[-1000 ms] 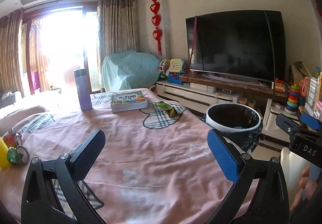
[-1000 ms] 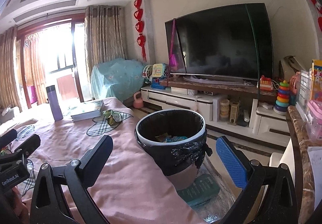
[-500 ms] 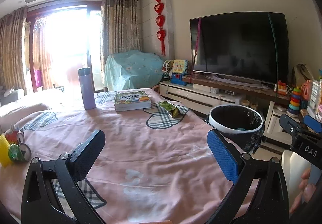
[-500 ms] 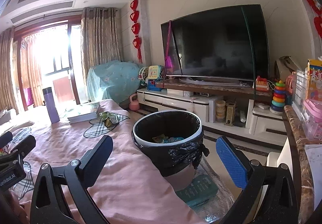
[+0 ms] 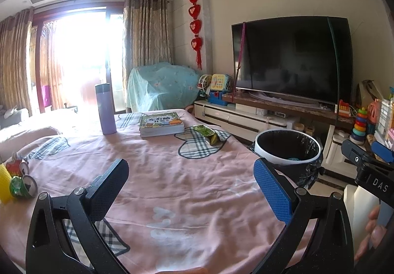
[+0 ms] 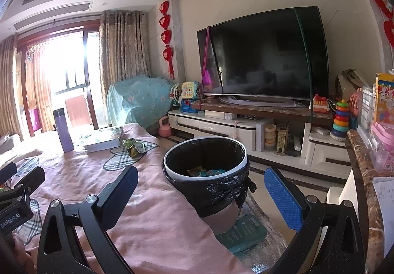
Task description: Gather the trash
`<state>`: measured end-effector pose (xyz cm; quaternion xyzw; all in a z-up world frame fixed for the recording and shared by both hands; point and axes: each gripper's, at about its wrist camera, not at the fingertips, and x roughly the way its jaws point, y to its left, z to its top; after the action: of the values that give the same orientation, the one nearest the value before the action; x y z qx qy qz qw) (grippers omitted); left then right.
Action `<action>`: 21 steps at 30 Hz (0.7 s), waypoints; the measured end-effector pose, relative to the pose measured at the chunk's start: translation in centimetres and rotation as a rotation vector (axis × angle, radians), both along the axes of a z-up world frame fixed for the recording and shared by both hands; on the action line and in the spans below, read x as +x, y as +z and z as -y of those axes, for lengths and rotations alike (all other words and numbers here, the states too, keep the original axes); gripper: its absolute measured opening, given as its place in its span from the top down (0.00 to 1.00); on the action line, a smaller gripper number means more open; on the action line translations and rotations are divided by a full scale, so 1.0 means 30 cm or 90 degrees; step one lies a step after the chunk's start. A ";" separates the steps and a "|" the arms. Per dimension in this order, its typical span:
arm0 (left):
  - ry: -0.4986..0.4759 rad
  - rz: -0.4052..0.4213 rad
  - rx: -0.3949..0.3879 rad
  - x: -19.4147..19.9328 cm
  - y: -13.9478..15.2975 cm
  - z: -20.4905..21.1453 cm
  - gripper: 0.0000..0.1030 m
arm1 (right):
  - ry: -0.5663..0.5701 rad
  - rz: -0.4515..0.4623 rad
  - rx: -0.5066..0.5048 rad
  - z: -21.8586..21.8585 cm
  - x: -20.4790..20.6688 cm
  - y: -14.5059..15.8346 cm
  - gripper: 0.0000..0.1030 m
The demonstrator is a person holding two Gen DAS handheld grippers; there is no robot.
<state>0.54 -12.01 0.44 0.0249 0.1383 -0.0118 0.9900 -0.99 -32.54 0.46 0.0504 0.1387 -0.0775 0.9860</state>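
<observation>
With both the left tool (image 5: 190,186) and right tool (image 6: 202,190) spread and empty, we judge we are between pickups: the green wrapper (image 5: 209,134) lies beside the books (image 5: 161,125), what look like crushed cans (image 5: 23,184) sit far left, and either must reach the bin (image 6: 205,168).

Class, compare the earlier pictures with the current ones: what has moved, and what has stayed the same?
Only the views shift slightly, so both hand-held grippers drifted a little. The left gripper and right gripper stay open and empty; nothing was grasped or released. The green wrapper, book and purple bottle remain on the pink cloth, the bin beside it.
</observation>
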 end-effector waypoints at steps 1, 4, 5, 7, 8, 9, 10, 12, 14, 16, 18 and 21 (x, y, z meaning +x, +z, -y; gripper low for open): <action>0.000 0.000 0.000 -0.001 -0.001 0.002 0.00 | 0.000 0.000 0.000 0.000 0.000 0.000 0.00; -0.002 0.001 0.001 -0.001 0.000 0.006 0.00 | 0.001 0.000 0.001 -0.001 -0.002 0.001 0.00; -0.003 0.001 0.000 -0.002 0.000 0.006 0.00 | 0.001 -0.001 0.001 -0.002 -0.002 0.002 0.00; -0.001 0.001 -0.002 -0.003 0.000 0.006 0.00 | 0.001 -0.001 0.001 -0.003 -0.003 0.002 0.00; -0.002 0.001 -0.004 -0.004 0.000 0.006 0.00 | 0.001 -0.001 0.002 -0.002 -0.002 0.001 0.00; -0.002 0.001 -0.004 -0.004 0.000 0.006 0.00 | 0.001 -0.001 0.002 -0.003 -0.001 0.000 0.00; -0.002 0.001 -0.003 -0.005 0.000 0.008 0.00 | 0.001 0.000 0.002 -0.003 -0.001 0.000 0.00; -0.004 0.000 -0.003 -0.004 0.000 0.007 0.00 | 0.002 0.000 0.002 -0.004 0.000 0.000 0.00; -0.004 -0.001 -0.002 -0.005 0.001 0.007 0.00 | 0.003 0.000 0.003 -0.005 -0.001 0.001 0.00; -0.005 -0.001 -0.002 -0.007 0.001 0.006 0.00 | 0.003 0.000 0.002 -0.004 0.000 0.001 0.00; -0.006 -0.001 -0.002 -0.007 0.001 0.006 0.00 | 0.003 0.000 0.002 -0.004 0.000 0.001 0.00; -0.007 -0.001 -0.002 -0.007 0.001 0.006 0.00 | 0.003 0.002 0.003 -0.012 -0.002 0.005 0.00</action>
<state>0.32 -12.19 0.48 0.0238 0.1387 -0.0173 0.9899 -1.05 -32.19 0.60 0.0528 0.1375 -0.0745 0.9863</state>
